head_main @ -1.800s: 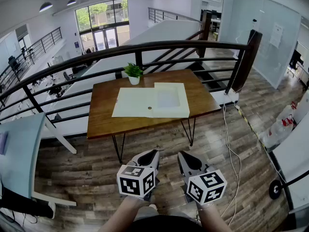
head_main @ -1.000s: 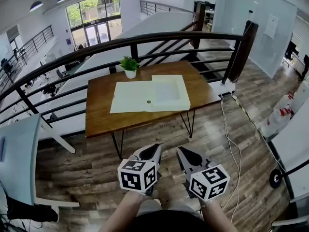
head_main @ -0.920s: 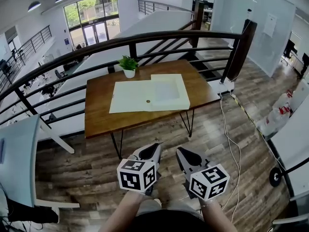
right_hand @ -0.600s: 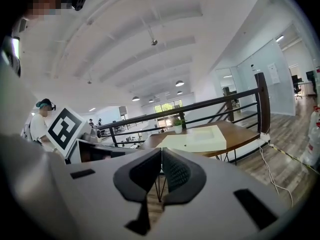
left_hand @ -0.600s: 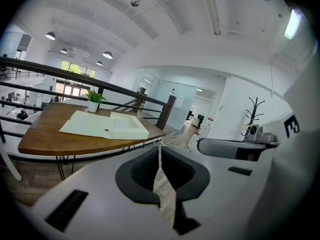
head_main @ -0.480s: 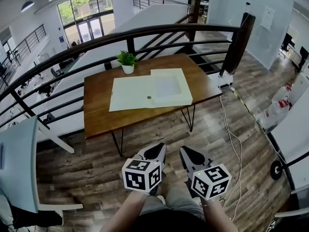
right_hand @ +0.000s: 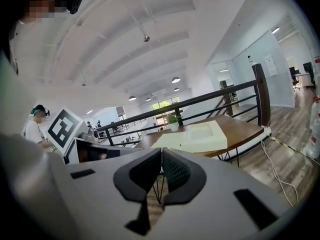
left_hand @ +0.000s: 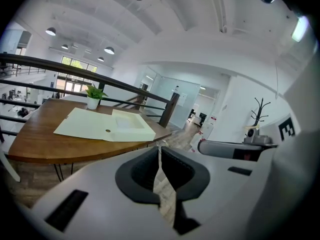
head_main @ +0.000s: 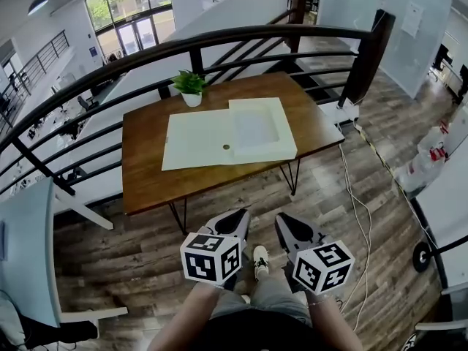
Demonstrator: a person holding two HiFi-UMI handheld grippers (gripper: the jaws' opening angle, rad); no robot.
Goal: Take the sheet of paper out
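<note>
**Both grippers clenched and empty, short of the table**

Nearest us, the left gripper [head_main: 235, 216] and the right gripper [head_main: 287, 221] are held low, side by side at the ends of our forearms. They sit level with each other, and their tips aim forward at the table. Each gripper's own view shows its jaws pressed together with nothing between them. Just behind and between the jaws, one white shoe [head_main: 259, 260] stands on the grey-brown plank floor [head_main: 124, 262].

Ahead of the jaws and well apart from them is the brown wooden table on thin black wire legs [head_main: 146, 178]. On it lies the cream cardboard document box [head_main: 281, 148], opened out flat. Its long axis runs left to right across our line of aim. The flat cream lid [head_main: 194, 141] is spread out to the left, and the shallow tray is to the right, about straight ahead of the right jaws.

The white sheet of paper [head_main: 254, 129] lies flat in that tray's recess. Its longer side seems to run away from us, though the steep angle makes this hard to judge.

Beyond the box, a small green plant in a white pot [head_main: 190, 86] stands at the table's far edge. The black metal railing [head_main: 219, 41] crosses behind it.
</note>
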